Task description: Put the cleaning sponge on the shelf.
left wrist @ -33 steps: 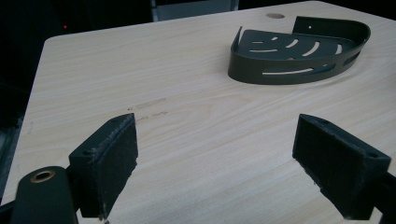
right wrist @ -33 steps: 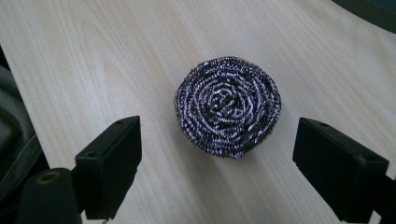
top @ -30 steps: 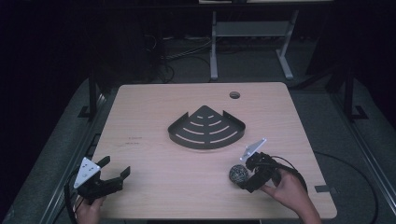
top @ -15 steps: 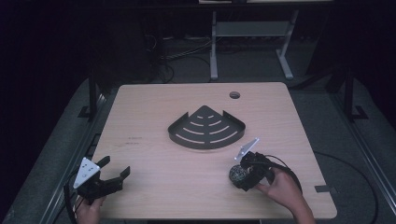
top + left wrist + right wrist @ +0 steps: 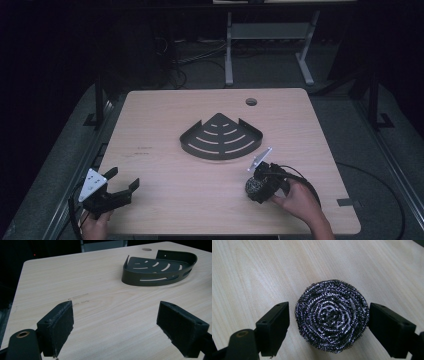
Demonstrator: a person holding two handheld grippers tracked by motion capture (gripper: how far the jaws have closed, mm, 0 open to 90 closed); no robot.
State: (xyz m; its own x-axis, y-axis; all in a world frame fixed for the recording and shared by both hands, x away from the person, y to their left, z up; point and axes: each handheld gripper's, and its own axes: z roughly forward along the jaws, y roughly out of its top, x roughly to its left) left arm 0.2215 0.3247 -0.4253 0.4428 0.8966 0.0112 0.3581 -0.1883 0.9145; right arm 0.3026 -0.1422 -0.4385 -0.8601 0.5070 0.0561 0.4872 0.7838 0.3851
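The left hand-held gripper (image 5: 122,186) idles wide open over bare bench (image 5: 165,115), far from the work. At the right, the steel scourer (image 5: 332,316) sits squarely between the right hand-held gripper (image 5: 329,326), whose jaws have just been closing, the left pad not yet touching.

Scourer (image 5: 332,316): coiled steel wire, glinting, rough; table (image 5: 165,125): pale wood-grain laminate, smooth, matt; corner shelf (image 5: 160,268): dark metal, satin; right gripper (image 5: 328,325) pads: black, matt.
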